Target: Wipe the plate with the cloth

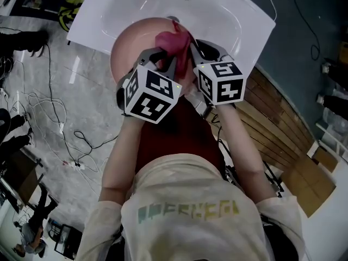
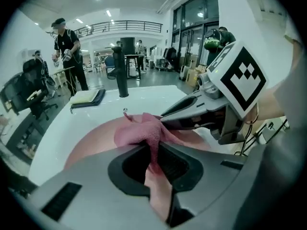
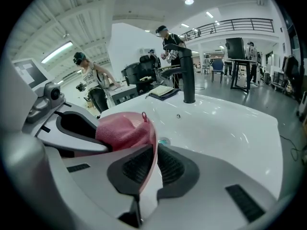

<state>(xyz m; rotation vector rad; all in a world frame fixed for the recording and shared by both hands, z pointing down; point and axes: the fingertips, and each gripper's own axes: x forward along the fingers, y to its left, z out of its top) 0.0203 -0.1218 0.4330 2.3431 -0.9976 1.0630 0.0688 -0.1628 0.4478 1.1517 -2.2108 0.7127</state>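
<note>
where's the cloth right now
Head view, top centre: the cloth is bunched on the pink plate over the white sink, pinched in the left gripper.

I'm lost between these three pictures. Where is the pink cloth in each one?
Head view: top centre, cloth over the plate, just past both grippers.
Left gripper view: centre, pinched in the left gripper.
Right gripper view: left of centre, beside the plate rim that the right gripper grips.
Shared landmark: the white sink, below it in all three.
</note>
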